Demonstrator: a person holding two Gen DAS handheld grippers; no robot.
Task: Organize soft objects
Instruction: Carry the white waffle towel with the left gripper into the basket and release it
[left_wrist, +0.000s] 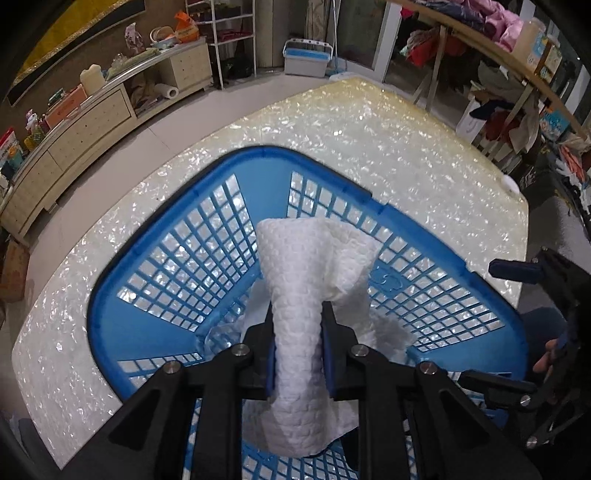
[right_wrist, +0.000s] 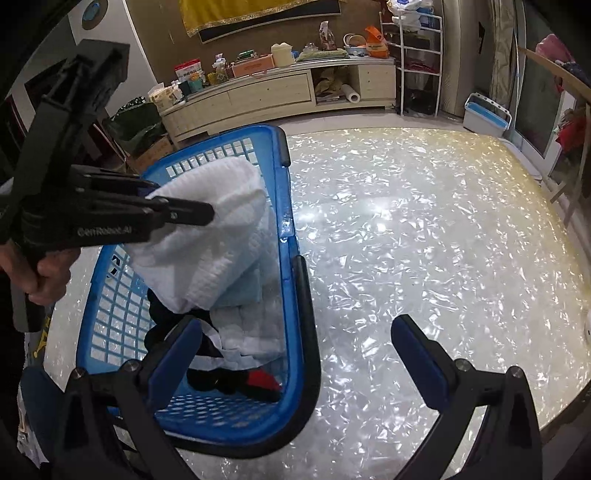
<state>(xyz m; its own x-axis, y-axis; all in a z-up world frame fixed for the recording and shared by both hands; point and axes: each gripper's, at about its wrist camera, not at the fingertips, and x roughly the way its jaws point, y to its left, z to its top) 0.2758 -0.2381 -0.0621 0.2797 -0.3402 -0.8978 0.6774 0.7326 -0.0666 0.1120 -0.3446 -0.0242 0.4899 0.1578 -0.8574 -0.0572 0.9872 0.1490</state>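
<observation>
L wrist cam: right above blue basket (left_wrist: 155, 325), steep down, close. R wrist cam: beside basket (right_wrist: 295, 280), angled down over table (right_wrist: 443, 240). Both share basket, table, far cabinet (left_wrist: 92, 122).

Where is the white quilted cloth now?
The white quilted cloth is clamped in the left gripper, hanging over the blue plastic basket on the shiny table.

Left gripper (left_wrist: 297, 332): pointed steeply downward, jaws nearly closed and clamped on a white cloth (left_wrist: 295, 295) between the blue pads. The hand (right_wrist: 44, 273) holding it grips the handle, fingers curled, below and behind the jaws. Right gripper (right_wrist: 295, 354): also angled downward, jaws spread wide, blue pads well apart, nothing between them.
</observation>
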